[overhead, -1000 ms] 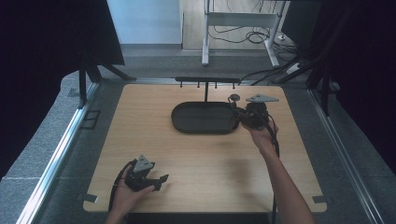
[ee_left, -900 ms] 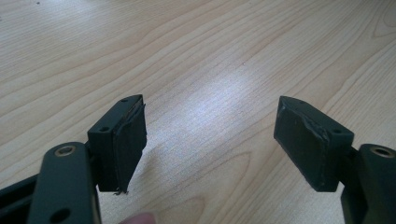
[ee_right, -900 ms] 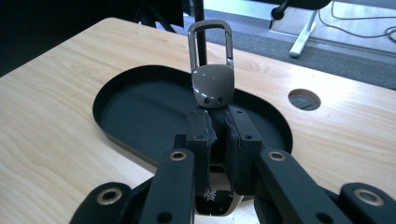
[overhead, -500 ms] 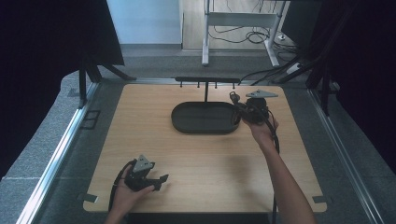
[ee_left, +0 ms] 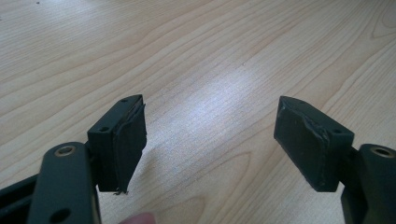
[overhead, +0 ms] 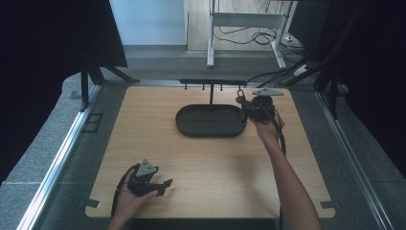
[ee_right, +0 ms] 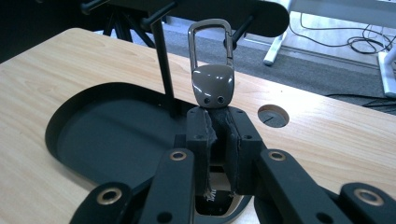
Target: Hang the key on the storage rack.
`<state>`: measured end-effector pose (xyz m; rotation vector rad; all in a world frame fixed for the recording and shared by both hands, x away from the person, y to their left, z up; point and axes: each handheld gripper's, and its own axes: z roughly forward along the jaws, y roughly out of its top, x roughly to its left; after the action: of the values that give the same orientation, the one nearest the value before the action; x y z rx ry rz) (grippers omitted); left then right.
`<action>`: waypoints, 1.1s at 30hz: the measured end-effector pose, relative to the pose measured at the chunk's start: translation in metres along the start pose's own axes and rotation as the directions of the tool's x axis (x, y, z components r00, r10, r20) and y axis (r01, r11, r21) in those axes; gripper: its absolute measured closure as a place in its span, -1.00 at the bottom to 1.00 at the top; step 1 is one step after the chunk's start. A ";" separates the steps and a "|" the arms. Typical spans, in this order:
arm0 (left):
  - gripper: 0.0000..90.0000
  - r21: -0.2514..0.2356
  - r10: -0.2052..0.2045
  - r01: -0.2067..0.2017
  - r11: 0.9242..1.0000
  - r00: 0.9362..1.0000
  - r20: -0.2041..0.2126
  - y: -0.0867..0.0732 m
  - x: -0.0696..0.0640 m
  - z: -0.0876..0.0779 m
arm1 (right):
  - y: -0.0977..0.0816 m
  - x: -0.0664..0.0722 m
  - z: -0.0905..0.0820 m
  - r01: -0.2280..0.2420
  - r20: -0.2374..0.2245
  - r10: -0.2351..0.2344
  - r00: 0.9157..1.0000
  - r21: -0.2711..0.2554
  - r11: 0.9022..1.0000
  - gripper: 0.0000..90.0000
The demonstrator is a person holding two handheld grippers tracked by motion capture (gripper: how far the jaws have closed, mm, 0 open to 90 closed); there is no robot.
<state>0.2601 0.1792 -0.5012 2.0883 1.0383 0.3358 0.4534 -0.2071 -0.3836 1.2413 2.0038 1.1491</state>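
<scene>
Right gripper view: right gripper [ee_right: 218,135] clamps a keyring clip [ee_right: 212,65] upright, just over the black tray [ee_right: 88,135], below the hook bar [ee_right: 205,9]. Left gripper [ee_left: 210,140] gapes wide, empty, over the wooden table [overhead: 215,163]; grey floor, cables behind.

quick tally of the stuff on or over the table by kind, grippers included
hand-held gripper: 2 (left, right)
black oval tray with hook stand: 1
metal carabiner keychain: 1
total: 4
</scene>
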 end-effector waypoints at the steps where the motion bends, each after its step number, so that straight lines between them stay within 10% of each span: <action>1: -0.43 0.000 0.000 0.000 1.000 1.000 0.000 0.000 0.000 0.000 | 0.000 0.000 0.000 0.000 0.000 0.000 1.000 0.000 1.000 0.79; 28: -0.43 0.004 -0.001 0.001 1.000 1.000 0.004 -0.001 0.000 0.002 | -0.009 -0.008 0.043 -0.056 0.040 0.057 0.998 -0.029 0.998 0.75; 33: -0.43 0.001 -0.004 0.004 1.000 1.000 0.003 -0.001 0.001 0.001 | -0.008 -0.003 0.040 -0.037 0.039 0.039 0.998 -0.031 0.999 0.46</action>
<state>0.2607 0.1798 -0.5027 2.0868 1.0407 0.3306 0.4813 -0.1965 -0.4111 1.2824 1.9351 1.1592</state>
